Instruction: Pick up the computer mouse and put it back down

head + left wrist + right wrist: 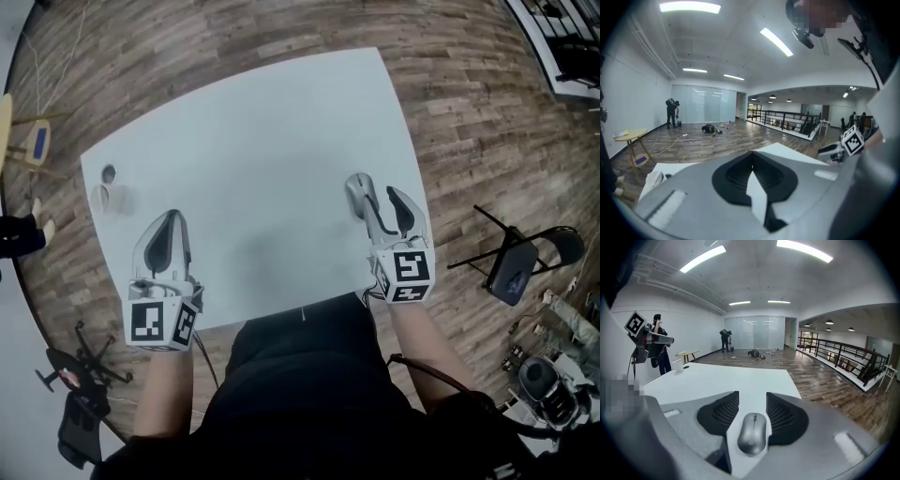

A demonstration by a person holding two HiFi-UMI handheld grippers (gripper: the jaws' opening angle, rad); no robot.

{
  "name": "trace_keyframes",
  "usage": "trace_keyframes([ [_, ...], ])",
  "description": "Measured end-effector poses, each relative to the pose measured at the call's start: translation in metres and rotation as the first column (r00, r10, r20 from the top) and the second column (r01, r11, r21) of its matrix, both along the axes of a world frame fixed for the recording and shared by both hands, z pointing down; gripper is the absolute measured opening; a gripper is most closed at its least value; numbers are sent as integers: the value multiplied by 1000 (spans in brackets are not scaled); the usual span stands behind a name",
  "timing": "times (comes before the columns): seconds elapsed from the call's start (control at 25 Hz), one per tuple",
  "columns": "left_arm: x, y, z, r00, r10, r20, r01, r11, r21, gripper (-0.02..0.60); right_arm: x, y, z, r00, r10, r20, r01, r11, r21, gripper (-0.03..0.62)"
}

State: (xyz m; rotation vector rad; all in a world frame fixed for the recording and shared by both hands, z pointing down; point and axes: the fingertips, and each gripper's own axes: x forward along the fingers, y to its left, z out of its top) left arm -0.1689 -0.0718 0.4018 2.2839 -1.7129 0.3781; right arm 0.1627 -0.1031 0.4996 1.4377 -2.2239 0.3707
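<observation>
**A:** Mouse [752,433] first. Where is it?

**B:** It lies flat on the white counter [262,141], near the counter's right edge. It is silver-grey, and its wheel end points away from the person.

**A:** And where is it relative to the right tool?

**B:** It is right between the jaws of the right tool [751,401]. The jaws stand apart, with one ribbed black pad on each side, and they are not squeezing the mouse. A strip of bare counter shows between the mouse and the left pad. The mouse sits much closer to the right pad. Its front half is level with the pads and its back half reaches past them toward the tool's body.

**A:** What about the left tool?

**B:** The left tool [751,157] is closed. Its pad tips meet and nothing is in them. It is over the counter's near left part, well apart from the mouse.

**A:** Anything else around?

**B:** A small white object [114,199] stands near the counter's far left corner; I cannot tell what it is. The floor [469,122] is wood plank. A dark folding chair [516,267] stands on it to the right of the counter.
</observation>
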Motion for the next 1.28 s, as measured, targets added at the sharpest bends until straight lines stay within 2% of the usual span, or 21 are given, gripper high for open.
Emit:
trace_keyframes([
  [0.36, 9, 0, 19, 1000, 8, -3, -8, 999, -49, 5, 2, 7, 26, 999, 25, 33, -23, 996, -81, 207],
  [0.8, 26, -7, 24, 999, 45, 22, -44, 997, -59, 5, 2, 8, 51, 1000, 24, -17, -25, 993, -113, 265],
  [1.28, 22, -8, 36, 998, 53, 26, -50, 994, -98, 5, -6, 9, 69, 999, -1, -43, -6, 986, -164, 293],
])
